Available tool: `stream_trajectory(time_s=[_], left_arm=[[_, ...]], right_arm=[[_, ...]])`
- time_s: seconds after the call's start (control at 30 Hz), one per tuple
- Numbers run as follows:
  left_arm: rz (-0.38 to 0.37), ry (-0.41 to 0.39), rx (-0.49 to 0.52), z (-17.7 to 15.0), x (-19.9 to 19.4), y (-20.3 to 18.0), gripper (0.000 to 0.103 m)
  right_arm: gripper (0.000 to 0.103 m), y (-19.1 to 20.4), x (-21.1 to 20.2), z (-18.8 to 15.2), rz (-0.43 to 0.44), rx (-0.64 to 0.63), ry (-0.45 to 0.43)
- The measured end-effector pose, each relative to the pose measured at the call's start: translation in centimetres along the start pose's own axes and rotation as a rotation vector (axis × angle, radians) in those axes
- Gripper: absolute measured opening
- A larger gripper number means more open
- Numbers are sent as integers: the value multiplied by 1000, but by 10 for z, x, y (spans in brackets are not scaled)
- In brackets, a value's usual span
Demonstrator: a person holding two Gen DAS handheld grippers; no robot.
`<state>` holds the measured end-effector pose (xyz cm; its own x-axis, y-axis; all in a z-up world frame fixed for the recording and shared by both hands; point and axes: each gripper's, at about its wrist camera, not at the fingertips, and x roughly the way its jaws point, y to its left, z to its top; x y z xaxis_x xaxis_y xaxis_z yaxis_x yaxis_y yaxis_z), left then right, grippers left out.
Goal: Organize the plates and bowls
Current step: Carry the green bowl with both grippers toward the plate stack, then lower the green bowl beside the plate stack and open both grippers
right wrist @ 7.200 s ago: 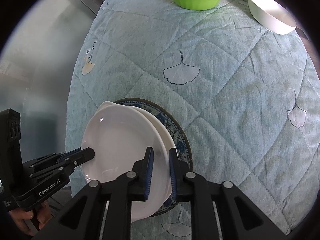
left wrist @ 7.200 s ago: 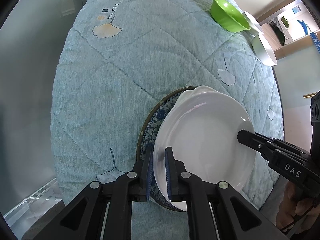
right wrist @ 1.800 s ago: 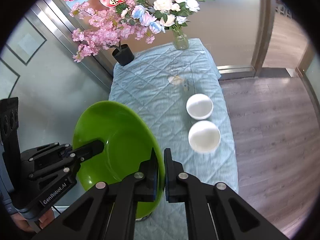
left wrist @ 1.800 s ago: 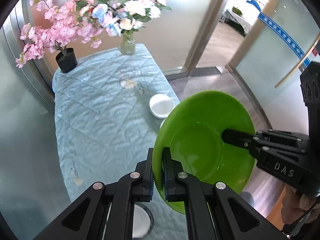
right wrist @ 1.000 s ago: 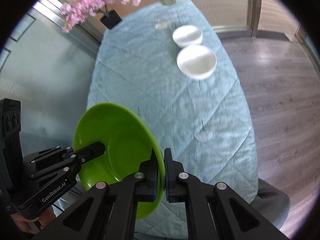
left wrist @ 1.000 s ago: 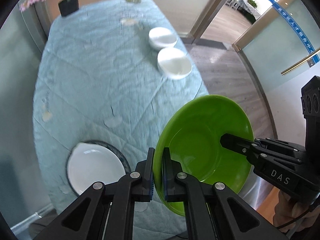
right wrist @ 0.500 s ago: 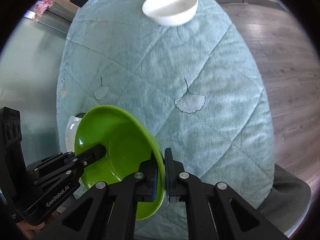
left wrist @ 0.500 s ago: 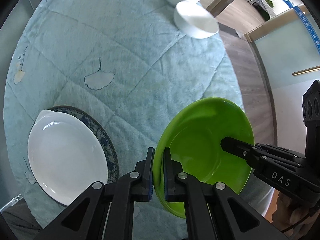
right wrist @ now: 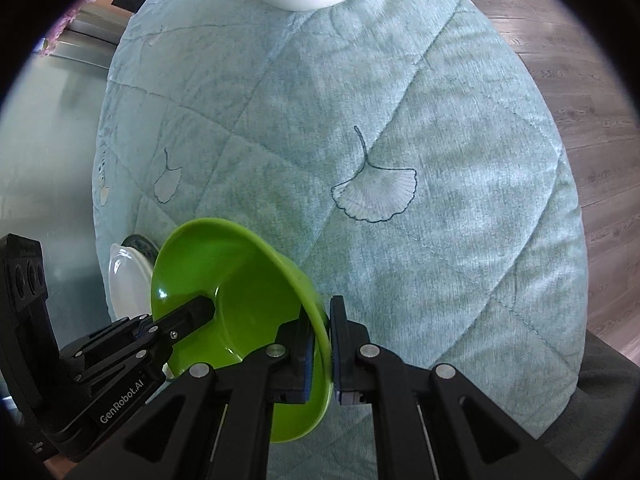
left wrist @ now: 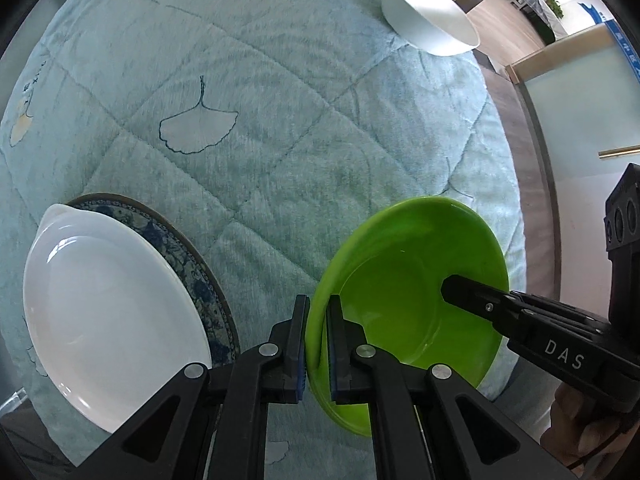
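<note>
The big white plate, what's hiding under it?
Under the glossy white oval plate lies a round blue-patterned plate; only its rim shows along one side. Its middle is covered.

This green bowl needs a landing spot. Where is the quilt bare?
Bare quilt lies between the stacked plates, the green bowl and the white bowls. It is crowded at the near left, around the plates.

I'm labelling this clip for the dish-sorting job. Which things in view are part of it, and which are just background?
Part of the job:
- green bowl, its rim clamped by the left hand-held gripper and the right hand-held gripper
- white plate stacked on the blue patterned plate
- white bowl

Background:
- quilted cloth
- wooden floor
</note>
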<state>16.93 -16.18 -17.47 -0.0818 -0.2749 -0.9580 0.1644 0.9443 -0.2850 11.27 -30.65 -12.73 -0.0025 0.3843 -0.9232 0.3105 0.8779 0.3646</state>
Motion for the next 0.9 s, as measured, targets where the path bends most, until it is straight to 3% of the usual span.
stream_trajectory(time_s=[0.17, 0.3, 0.43, 0.57, 0.6, 0.63, 0.7, 0.73, 0.9], left_arm=[[-17, -24, -38, -2, 3, 4, 5], [-17, -64, -20, -5, -8, 1, 26], [21, -115, -33, -10, -33, 5, 52], [47, -236, -57, -26, -84, 16, 53], [65, -297, -42, -34, -106, 16, 62], [81, -340, -30, -41, -121, 16, 78], [104, -421, -14, -59, -152, 17, 87], [103, -444, -3, -66, -163, 18, 88], [190, -505, 58, -93, -200, 19, 88]], right_arm=[[9, 3, 7, -2, -21, -18, -36], [12, 10, 3, -1, -48, -16, -84], [44, 11, -16, -8, -32, -20, -123], [59, 16, -51, -23, -149, -54, -207], [62, 17, -57, -28, -163, -59, -224], [67, 19, -68, -37, -171, -64, -246], [75, 21, -82, -49, -166, -76, -269], [82, 21, -86, -55, -163, -86, -278], [91, 36, -111, -73, -139, -124, -331]])
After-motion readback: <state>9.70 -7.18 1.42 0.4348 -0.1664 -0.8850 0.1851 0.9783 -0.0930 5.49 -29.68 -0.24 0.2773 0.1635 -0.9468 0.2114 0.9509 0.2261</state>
